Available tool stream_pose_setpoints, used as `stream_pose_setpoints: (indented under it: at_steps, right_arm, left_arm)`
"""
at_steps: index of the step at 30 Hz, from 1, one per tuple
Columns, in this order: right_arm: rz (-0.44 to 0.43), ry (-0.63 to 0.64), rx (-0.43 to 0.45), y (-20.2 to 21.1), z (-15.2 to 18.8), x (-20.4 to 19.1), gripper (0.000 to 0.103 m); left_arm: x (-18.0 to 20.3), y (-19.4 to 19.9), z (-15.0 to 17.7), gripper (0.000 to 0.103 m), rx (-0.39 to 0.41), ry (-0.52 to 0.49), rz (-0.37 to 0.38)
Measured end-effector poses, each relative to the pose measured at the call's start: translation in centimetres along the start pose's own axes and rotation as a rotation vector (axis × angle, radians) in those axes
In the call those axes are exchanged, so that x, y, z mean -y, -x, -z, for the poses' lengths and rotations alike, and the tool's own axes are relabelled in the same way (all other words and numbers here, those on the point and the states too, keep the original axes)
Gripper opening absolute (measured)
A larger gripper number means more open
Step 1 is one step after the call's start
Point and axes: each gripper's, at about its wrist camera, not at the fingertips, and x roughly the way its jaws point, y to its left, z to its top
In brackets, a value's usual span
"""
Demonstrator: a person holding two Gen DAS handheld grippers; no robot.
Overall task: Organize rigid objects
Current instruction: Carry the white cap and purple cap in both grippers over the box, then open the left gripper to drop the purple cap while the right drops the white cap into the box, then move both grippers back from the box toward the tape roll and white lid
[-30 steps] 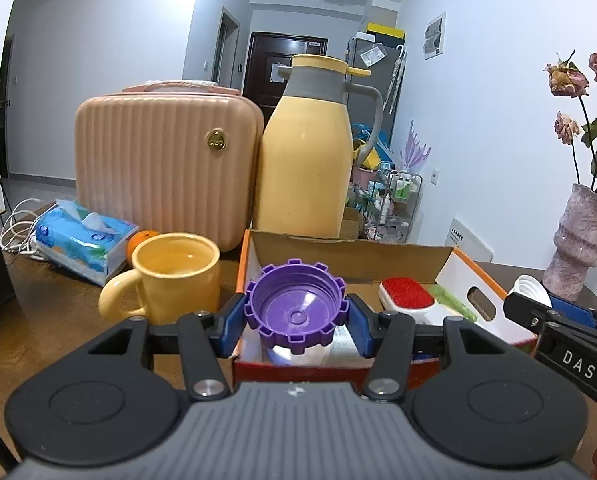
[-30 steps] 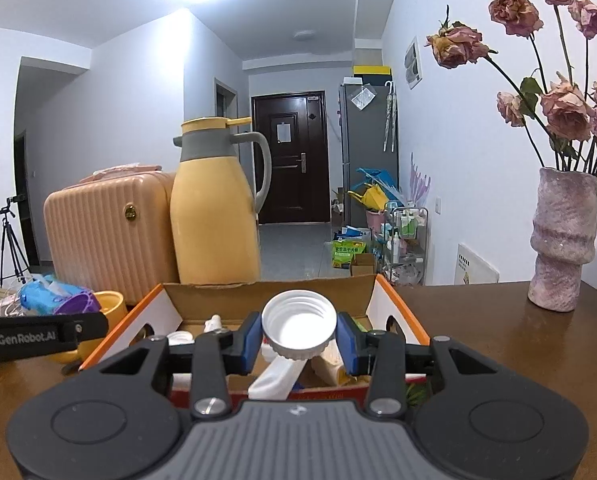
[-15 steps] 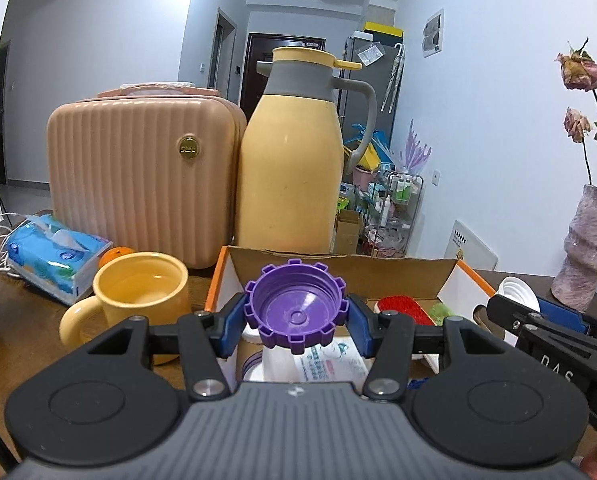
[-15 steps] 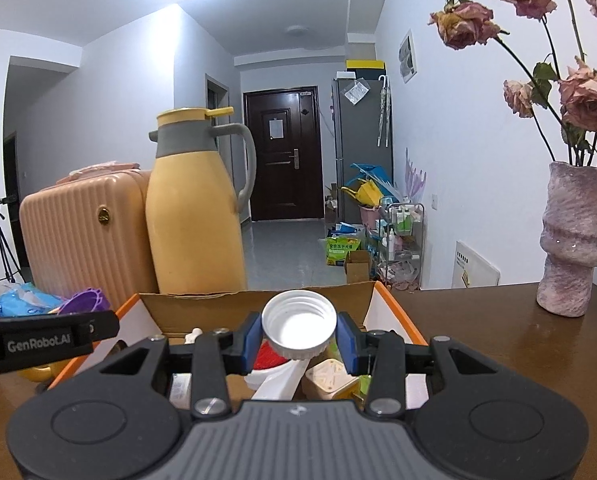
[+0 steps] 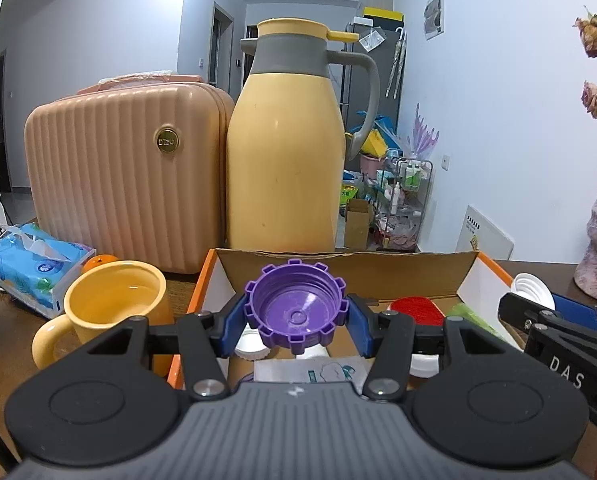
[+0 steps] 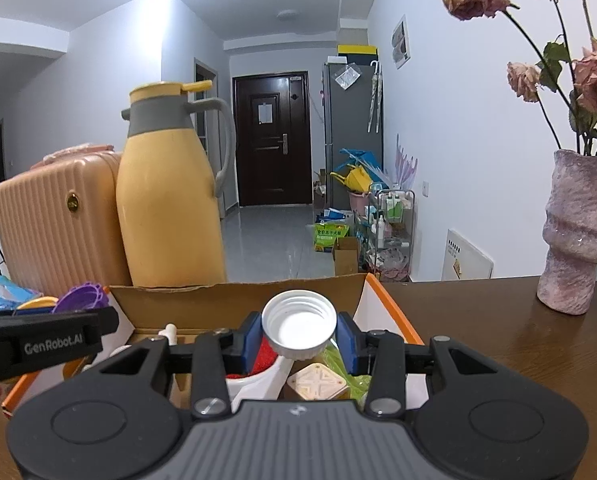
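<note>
The left gripper (image 5: 297,320) is clamped on a purple cap (image 5: 296,310), its notched rim pinched between the blue pads, hollow side facing the camera. It hangs just over the near-left part of an open cardboard box (image 5: 344,266) with orange edges. Just left of this gripper, outside the box wall, stands a yellow mug (image 5: 110,312); a tissue pack (image 5: 34,266) lies farther left. Beyond the box's far flap, a yellow thermos jug (image 5: 286,152) and a peach case (image 5: 126,176) close off the back.

The right gripper (image 6: 298,338) is clamped on a white cap (image 6: 298,325), held above the box's right half, over a red-topped item (image 6: 262,356) and a tan square block (image 6: 316,386). To its right, past the orange box edge (image 6: 394,312), the table (image 6: 490,320) lies bare up to a pink vase (image 6: 574,232).
</note>
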Motion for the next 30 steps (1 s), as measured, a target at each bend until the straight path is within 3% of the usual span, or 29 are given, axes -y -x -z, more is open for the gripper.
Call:
stream_pose_setpoints:
  at_steps: [7,8,9,10,11,12,13,15,30]
  right_arm:
    - [0.015,0.017,-0.026,-1.0,0.0,0.1,0.039]
    - [0.022,0.019,-0.039,-1.1,0.0,0.3,0.04]
    - [0.025,0.021,-0.051,-1.3,0.0,0.3,0.048]
    - [0.031,0.024,-0.064,-1.4,0.1,0.4,0.066]
    - [0.042,0.024,-0.064,-1.4,0.2,0.6,0.075]
    - [0.055,0.021,-0.057,-1.4,0.3,0.7,0.089]
    - [0.066,0.017,-0.052,-1.3,0.2,0.8,0.095]
    - [0.07,-0.001,-0.047,-1.1,0.1,1.2,0.102]
    - [0.059,-0.039,-0.038,-0.5,-0.2,1.9,0.103]
  left_arm:
    - [-0.1,-1.2,-0.2,0.054,-0.01,-0.017,-0.017]
    - [-0.1,-1.4,-0.1,0.058,-0.014,-0.024,-0.015]
    - [-0.1,-1.5,-0.1,0.064,-0.019,-0.034,-0.014]
    - [-0.1,-1.6,0.0,0.079,-0.023,-0.041,-0.019]
    - [-0.2,-1.6,0.0,0.09,-0.026,-0.044,-0.027]
    - [-0.2,-1.7,0.1,0.096,-0.029,-0.042,-0.031]
    - [-0.3,-1.6,0.1,0.103,-0.026,-0.039,-0.043]
    - [-0.4,-1.6,0.1,0.103,-0.014,-0.038,-0.084]
    - [-0.9,-1.5,0.0,0.103,-0.02,-0.017,-0.101]
